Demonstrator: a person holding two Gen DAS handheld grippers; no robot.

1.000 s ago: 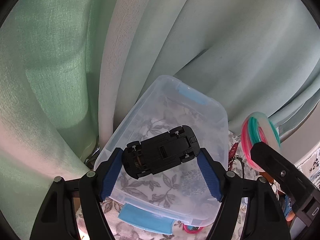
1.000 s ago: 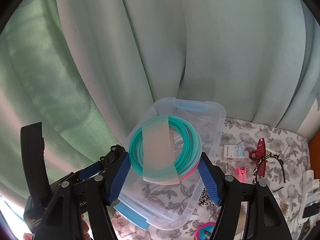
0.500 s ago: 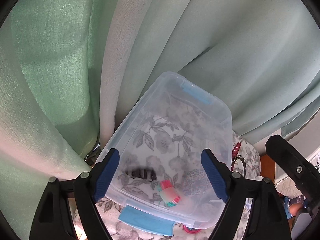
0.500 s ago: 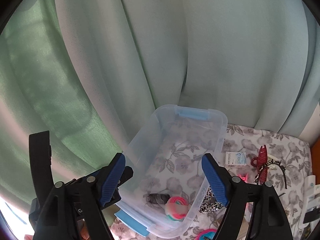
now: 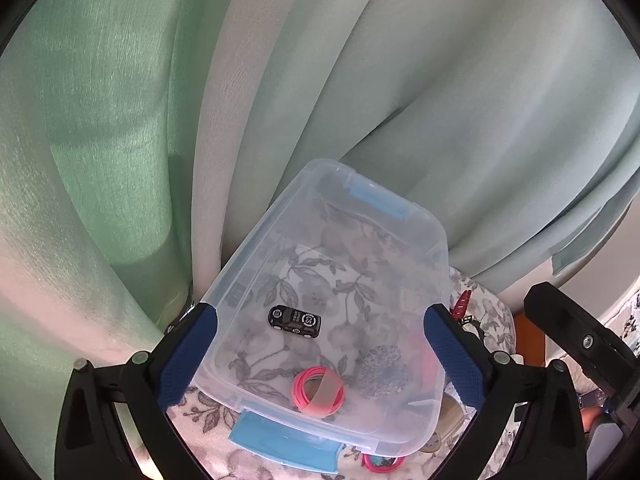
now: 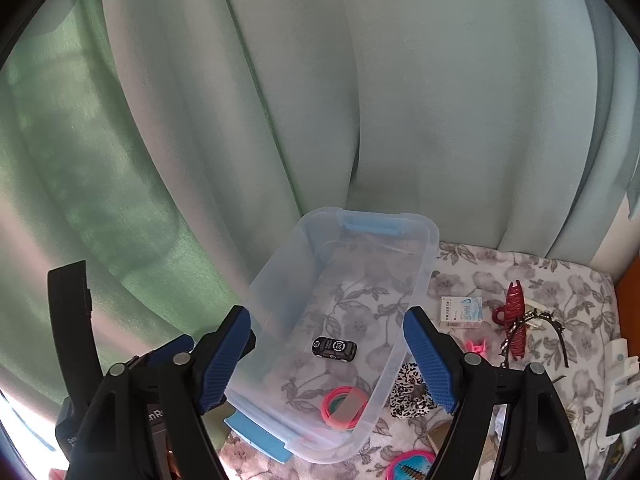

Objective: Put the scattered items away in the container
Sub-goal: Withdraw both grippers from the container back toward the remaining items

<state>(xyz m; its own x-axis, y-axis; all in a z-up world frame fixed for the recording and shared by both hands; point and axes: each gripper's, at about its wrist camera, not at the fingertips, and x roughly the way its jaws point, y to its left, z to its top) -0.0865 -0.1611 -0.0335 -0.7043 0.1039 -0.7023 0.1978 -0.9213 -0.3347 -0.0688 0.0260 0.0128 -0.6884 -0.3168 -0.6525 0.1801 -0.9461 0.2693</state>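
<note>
We are recording two deliveries into the clear container (image 5: 436, 240), which is sitting on the floral cloth (image 6: 500, 272) against the green curtain (image 6: 120, 180). A second ago the left gripper (image 5: 320, 354) was pinching the black toy car and the right gripper (image 6: 326, 356) was carrying the coil of pink and teal rings above the tub. Both loads are now lying on the container floor: the toy car (image 5: 295, 321) near the middle, upright on its wheels, and the rings (image 5: 318, 390) close to the near wall, apart from the car.

We are noting that both sets of jaws have just been opening; each is now standing spread wide above the tub with nothing between the pads. The left gripper's pair is the wider of the two.

For the task, we are judging this as two items secured and both tools free for the next pick. Work is remaining on the cloth to the right of the tub: a small white box (image 6: 462, 311), a red hair claw (image 6: 514, 320), a dark headband (image 6: 556, 334), a small pink clip (image 6: 476, 347), a leopard-print scrunchie (image 6: 412, 394), and a round pink item (image 6: 410, 466) at the near edge, possibly a compact mirror, though the view there is too distorted for us to confirm.
</note>
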